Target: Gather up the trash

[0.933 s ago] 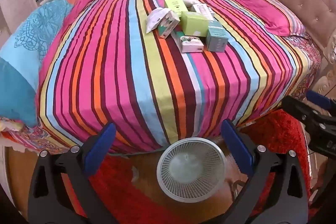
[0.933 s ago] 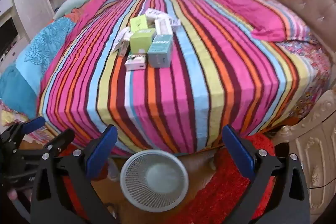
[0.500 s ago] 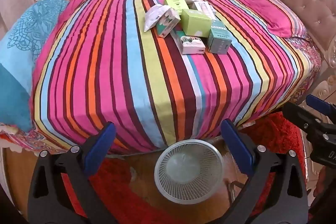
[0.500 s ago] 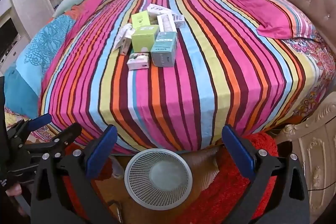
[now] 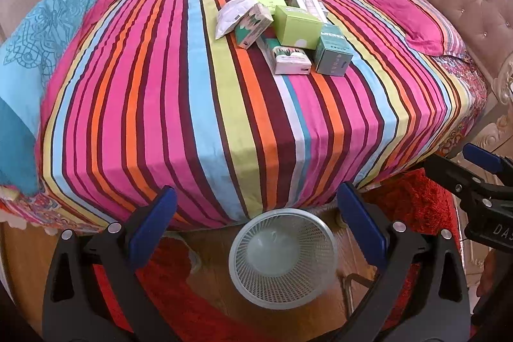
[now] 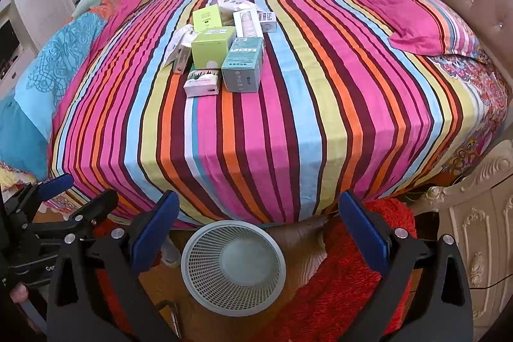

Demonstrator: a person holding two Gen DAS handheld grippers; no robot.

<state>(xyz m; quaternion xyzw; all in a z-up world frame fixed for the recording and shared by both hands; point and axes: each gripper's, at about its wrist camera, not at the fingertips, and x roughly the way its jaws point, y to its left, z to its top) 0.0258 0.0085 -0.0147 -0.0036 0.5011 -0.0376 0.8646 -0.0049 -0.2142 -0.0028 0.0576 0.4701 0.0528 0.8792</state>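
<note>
Both views are bright and evenly lit, colours saturated on the round bed's multicoloured striped cotton sheet (image 5: 198, 104), which stays sharp. Fisheye bending curves the stripes outward from the bed; black vignetting fills the corners. Below the bed's front edge, soft shadow.

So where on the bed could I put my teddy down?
The striped cover is bare from the boxes to the near edge, and between them and the pink pillow. The box pile itself is crowded.

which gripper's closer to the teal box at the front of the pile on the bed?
Right, slightly. The teal cardboard box lies almost straight ahead of the open right gripper, left of centre. From the open left gripper it sits further off, ahead and to the right.
</note>
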